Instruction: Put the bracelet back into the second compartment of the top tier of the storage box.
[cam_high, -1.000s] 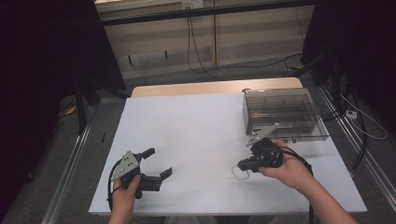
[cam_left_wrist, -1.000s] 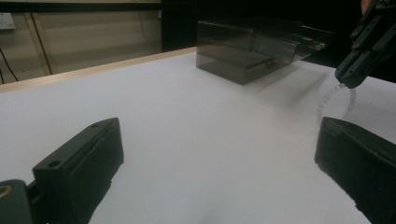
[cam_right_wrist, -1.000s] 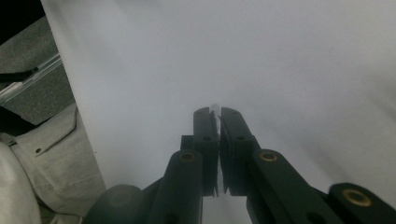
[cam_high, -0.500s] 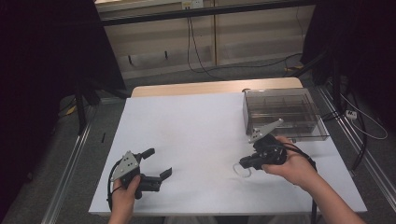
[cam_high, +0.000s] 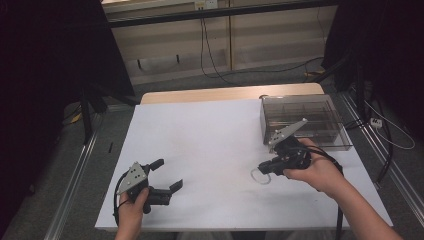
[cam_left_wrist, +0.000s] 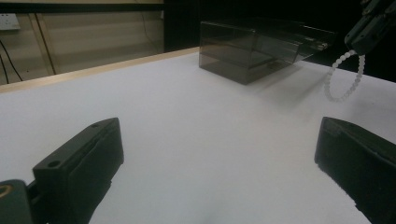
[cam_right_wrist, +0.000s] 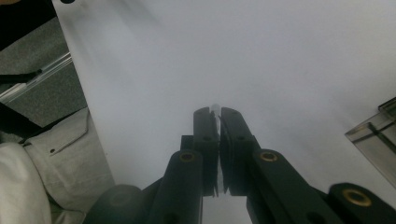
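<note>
A bead ring (cam_high: 260, 176) is pinched in the right gripper (cam_high: 264, 168) and hung just above the table (cam_high: 210, 135) near the box (cam_high: 302, 120), likely its destination, while the left gripper (cam_high: 167, 175) is held spread and idle

Lab: rail-framed table (cam_high: 210, 145) (loose cables (cam_high: 210, 60) behind).

Your table (cam_high: 210, 135) has a matt white top, smooth like paper, with a pale wood edge at the far side. The box (cam_high: 300, 117) looks like smoky clear plastic, glossy. The bracelet (cam_left_wrist: 343, 77) you hold is made of small milky beads, slightly shiny. Your jaws are matt black plastic, and the plate (cam_high: 134, 175) looks like dull grey metal.
</note>
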